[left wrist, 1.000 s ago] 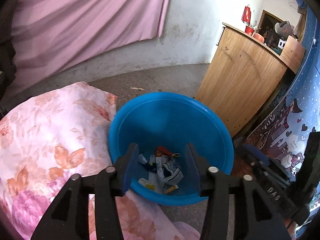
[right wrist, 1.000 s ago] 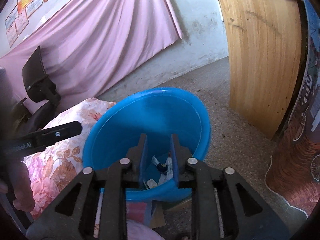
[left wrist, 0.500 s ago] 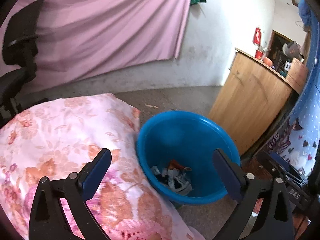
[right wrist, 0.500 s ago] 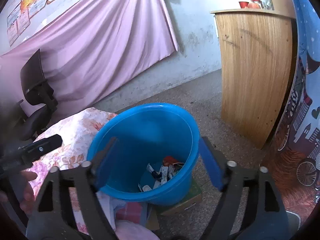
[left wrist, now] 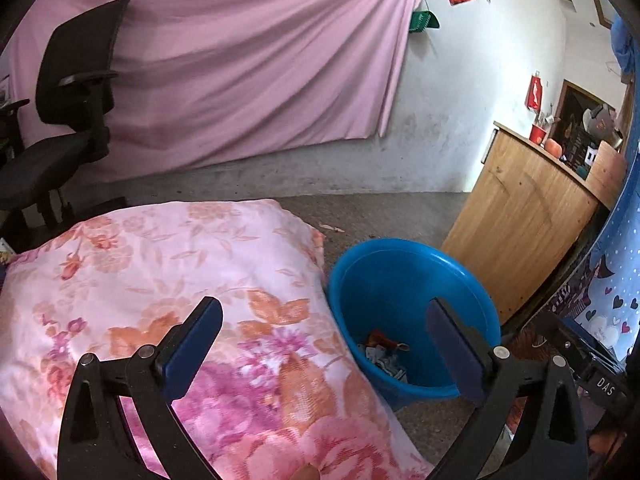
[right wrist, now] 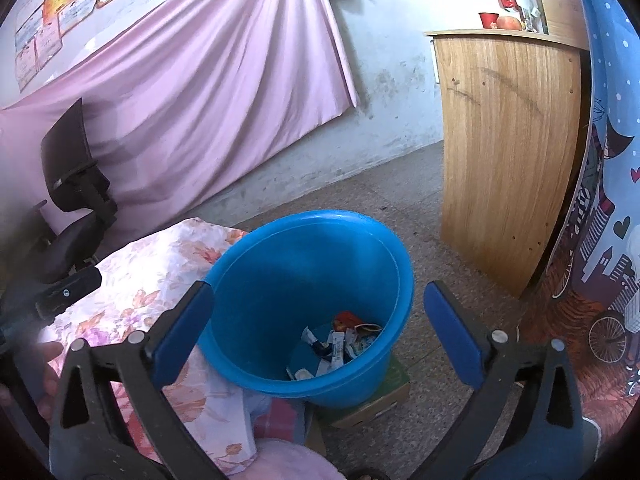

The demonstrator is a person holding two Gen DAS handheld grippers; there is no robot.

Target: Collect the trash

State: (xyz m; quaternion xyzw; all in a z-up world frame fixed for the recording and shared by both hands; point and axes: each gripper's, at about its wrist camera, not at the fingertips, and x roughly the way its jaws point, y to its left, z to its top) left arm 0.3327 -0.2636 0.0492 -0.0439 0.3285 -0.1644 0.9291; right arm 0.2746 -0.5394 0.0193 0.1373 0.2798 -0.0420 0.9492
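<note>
Trash (right wrist: 340,346) lies as a small heap of wrappers and paper scraps at the bottom of the blue bucket (right wrist: 248,272), which stands on the floor (right wrist: 400,196) just beside the flowered bedding (left wrist: 160,264), touching its edge. No loose piece of trash shows on the bedding or on the visible floor, apart from a small scrap near the far wall in the left wrist view, too small to name.

Both pairs of tongs are spread wide and carry nothing. The right tongs (right wrist: 320,332) hang almost straight over the bucket's mouth, so the heap sits between their fingers, below and slightly ahead. The left tongs (left wrist: 324,350) hang over the bedding's near corner, with the bucket off toward their right finger; the heap there (left wrist: 384,354) lies ahead and to the right.

Judging from this, the right hand is the nearer one to the bucket, while the left is better placed for anything on the bedding. The heap has no clear long axis. Any further piece would have to come from outside what these views show.
</note>
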